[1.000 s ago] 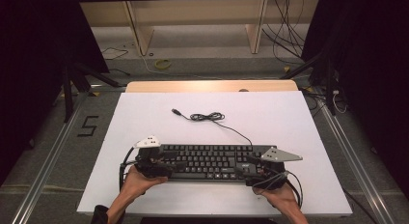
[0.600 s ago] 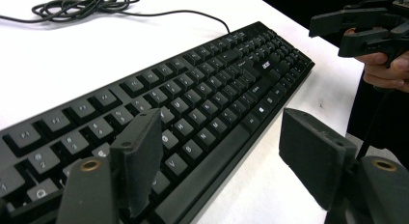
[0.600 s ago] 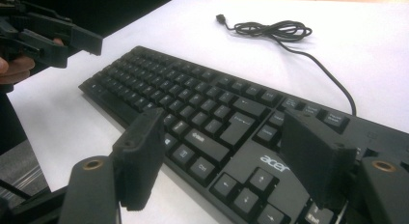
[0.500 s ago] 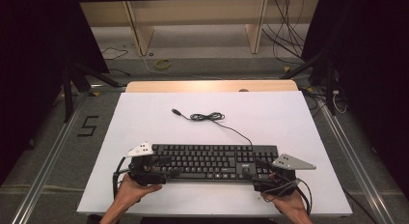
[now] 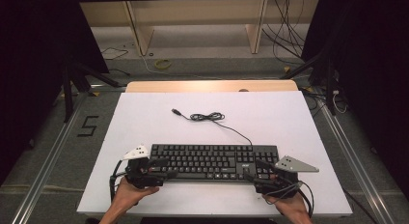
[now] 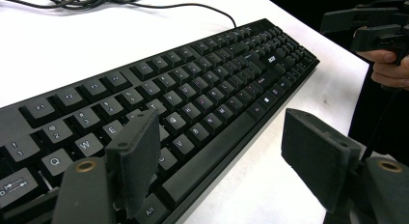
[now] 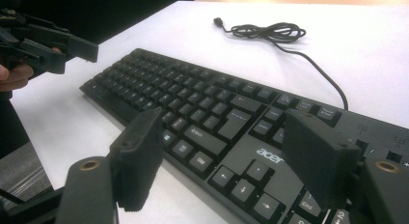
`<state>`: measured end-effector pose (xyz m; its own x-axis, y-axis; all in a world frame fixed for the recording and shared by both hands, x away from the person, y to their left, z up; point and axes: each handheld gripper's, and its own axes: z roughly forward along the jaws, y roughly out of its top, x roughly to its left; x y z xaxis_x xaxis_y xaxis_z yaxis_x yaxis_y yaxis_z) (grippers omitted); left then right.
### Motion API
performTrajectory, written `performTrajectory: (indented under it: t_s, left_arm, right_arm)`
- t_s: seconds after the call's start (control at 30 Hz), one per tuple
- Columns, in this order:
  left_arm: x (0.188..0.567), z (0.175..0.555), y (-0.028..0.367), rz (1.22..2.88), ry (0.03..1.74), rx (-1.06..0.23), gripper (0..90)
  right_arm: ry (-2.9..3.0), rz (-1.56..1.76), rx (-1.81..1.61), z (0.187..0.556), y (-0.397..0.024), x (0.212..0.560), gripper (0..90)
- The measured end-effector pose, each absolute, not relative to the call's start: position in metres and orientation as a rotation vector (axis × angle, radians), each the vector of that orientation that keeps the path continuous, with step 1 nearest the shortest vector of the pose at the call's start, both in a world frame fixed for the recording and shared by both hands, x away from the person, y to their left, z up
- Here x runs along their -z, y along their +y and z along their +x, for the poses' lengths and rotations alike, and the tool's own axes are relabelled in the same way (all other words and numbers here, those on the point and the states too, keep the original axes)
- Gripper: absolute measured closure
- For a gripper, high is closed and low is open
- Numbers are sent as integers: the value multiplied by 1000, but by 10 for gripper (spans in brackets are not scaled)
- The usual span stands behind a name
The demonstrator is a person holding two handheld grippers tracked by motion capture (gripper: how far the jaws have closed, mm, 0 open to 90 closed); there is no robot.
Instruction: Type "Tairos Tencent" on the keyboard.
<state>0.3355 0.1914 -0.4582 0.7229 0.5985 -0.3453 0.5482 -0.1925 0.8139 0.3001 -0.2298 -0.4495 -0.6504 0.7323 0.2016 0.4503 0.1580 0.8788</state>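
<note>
- Black plastic keyboard (image 5: 213, 161) lay flat on the white counter (image 5: 144, 118), close to the near edge and roughly square to it, its cable (image 5: 212, 119) running away from the back edge into a loose coil farther up the sheet.
- Left tongs (image 5: 161, 168) stood at the keyboard's left end; in the left gripper view (image 6: 226, 151) the jaws were wide apart and had just been opening, one pad (image 6: 137, 156) hovering over the bottom key rows, the other out beyond the front edge, neither pressing on anything.
- Right tongs (image 5: 252, 170) stood at the right end by the arrow keys; in the right gripper view (image 7: 222, 154) the jaws were likewise spread, one over the bare counter in front, one above the key block, nothing clamped between them.
- To my eye the keyboard had been set down and let go, so the step in hand looked like the release at the end of a placement.
- Next, I judged, both hands needed to draw back toward the person, clear of the front edge, without nudging the keyboard or dragging a trailing lead across it.
- Left hand (image 5: 129, 195) and right hand (image 5: 284, 204) came in low from the near side, grippers angled inward, each toward its end of the keyboard.
</note>
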Motion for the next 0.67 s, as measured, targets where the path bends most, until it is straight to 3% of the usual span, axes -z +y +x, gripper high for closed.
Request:
performTrajectory:
  t_s: [0.67]
  left_arm:
    - [460, 337, 190, 1856, 900, -55, 292]
  right_arm:
    - [2169, 1140, -1487, 301, -228, 450, 321]
